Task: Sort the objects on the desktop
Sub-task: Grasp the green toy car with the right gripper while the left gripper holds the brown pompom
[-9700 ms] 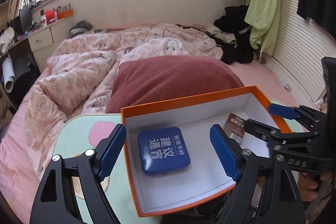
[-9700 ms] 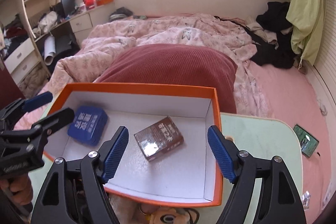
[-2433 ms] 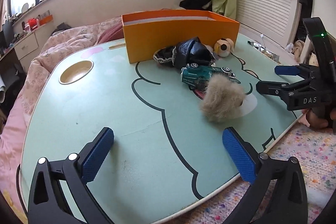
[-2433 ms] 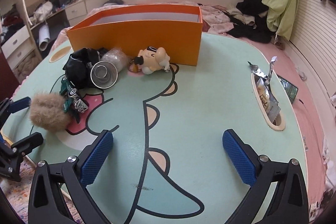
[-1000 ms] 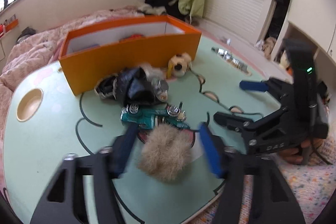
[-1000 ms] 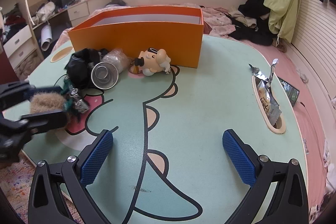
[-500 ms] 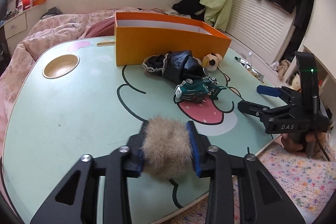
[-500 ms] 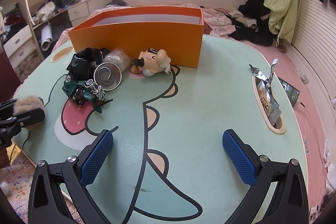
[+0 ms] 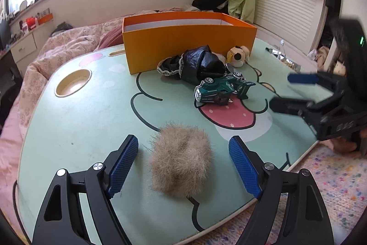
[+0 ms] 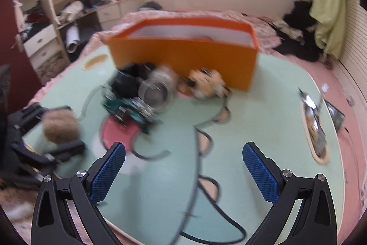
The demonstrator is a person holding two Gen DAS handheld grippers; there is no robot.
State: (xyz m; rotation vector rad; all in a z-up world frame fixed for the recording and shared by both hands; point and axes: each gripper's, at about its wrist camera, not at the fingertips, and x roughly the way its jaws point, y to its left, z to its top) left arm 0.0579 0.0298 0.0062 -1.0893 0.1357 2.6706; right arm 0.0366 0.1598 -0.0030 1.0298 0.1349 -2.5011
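Observation:
A tan fur pompom (image 9: 181, 159) lies on the green cartoon table (image 9: 91, 111) near its front edge, between the spread fingers of my left gripper (image 9: 183, 160), which is open and not touching it. The pompom also shows in the blurred right wrist view (image 10: 60, 128). A green toy car (image 9: 220, 90) lies on its side behind it. A black bundle (image 9: 197, 64) and a plush dog (image 9: 238, 55) lie in front of the orange box (image 9: 183, 43). My right gripper (image 10: 183, 167) is open and empty over the table; it also shows at the right of the left wrist view (image 9: 298, 91).
A round cup recess (image 9: 73, 82) is sunk in the table's left side. A metal cup (image 10: 157, 93) lies by the black bundle. Foil wrappers (image 10: 314, 121) fill a slot at the table's right. A bed (image 9: 68, 38) lies behind, a patterned rug (image 9: 332, 176) below.
My left gripper was shut on the pompom half a second ago; it has opened and the pompom now rests on the table. My right gripper is moving, its view blurred.

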